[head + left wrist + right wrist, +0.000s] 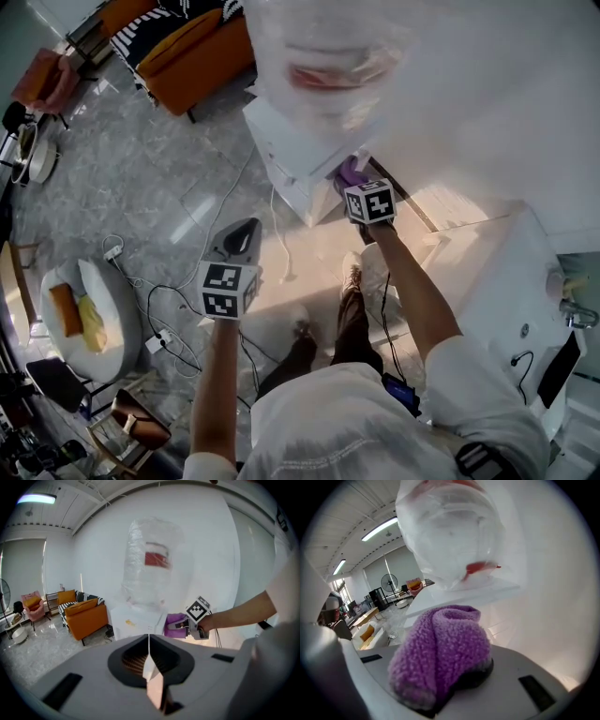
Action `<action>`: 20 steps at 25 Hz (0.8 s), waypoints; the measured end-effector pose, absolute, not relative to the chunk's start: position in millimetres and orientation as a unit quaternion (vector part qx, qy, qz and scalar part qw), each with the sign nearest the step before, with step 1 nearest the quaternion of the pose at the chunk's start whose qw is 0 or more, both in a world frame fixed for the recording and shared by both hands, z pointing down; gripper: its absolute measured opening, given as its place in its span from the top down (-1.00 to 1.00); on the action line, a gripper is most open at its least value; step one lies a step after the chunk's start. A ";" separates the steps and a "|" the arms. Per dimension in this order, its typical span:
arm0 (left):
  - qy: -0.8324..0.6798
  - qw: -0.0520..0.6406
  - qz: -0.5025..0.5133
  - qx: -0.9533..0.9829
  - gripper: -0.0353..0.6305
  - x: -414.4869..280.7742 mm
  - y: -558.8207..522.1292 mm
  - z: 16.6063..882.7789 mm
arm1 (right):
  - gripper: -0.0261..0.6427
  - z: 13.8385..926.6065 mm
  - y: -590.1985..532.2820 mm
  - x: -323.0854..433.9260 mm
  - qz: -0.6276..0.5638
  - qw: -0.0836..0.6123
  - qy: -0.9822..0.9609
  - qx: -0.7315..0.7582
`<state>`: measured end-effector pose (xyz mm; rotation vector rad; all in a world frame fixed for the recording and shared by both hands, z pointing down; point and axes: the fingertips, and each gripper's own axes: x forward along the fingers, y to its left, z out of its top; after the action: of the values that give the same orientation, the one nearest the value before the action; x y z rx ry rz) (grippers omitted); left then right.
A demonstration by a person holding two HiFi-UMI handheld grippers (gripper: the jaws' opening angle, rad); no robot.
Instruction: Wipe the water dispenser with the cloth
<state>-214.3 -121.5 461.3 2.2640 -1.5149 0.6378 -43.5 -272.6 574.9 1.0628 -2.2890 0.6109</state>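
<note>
The white water dispenser (298, 150) stands against the wall and carries a clear upturned bottle (328, 52) with a red label. My right gripper (354, 180) is shut on a fluffy purple cloth (351, 172), held by the dispenser's right side near its top. In the right gripper view the cloth (440, 653) fills the jaws, just below the dispenser's top (464, 597) and the bottle (450, 531). My left gripper (244, 230) hangs in the air left of the dispenser, shut on nothing, apart from it. The left gripper view shows the dispenser (136, 623) and the cloth (174, 619) ahead.
An orange sofa (192, 47) stands behind the dispenser to the left. A round white seat (103, 323) with yellow items sits on the floor at left, with cables (169, 314) beside it. At right stands a white counter (511, 291) with a tap (574, 314).
</note>
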 end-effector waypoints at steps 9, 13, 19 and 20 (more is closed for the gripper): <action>-0.532 0.168 0.220 0.800 0.84 -239.7 -91.7 453.9 | 0.72 564.5 -237.8 -81.2 0.232 0.261 -0.852 0.391; -0.526 0.165 0.220 0.805 0.84 -241.8 -87.5 450.3 | 0.72 559.8 -221.7 -97.5 0.231 0.259 -0.860 0.373; -0.504 0.161 0.224 0.818 0.84 -223.0 -96.6 444.4 | 0.72 552.5 -203.2 -99.1 0.220 0.247 -0.876 0.351; -0.501 0.161 0.225 0.820 0.84 -218.6 -99.9 443.8 | 0.72 552.5 -201.0 -93.0 0.219 0.247 -0.876 0.353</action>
<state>-218.6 -99.9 443.8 2.3429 -1.4305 0.6413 -93.0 -201.0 552.5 0.9641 -2.3881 0.5961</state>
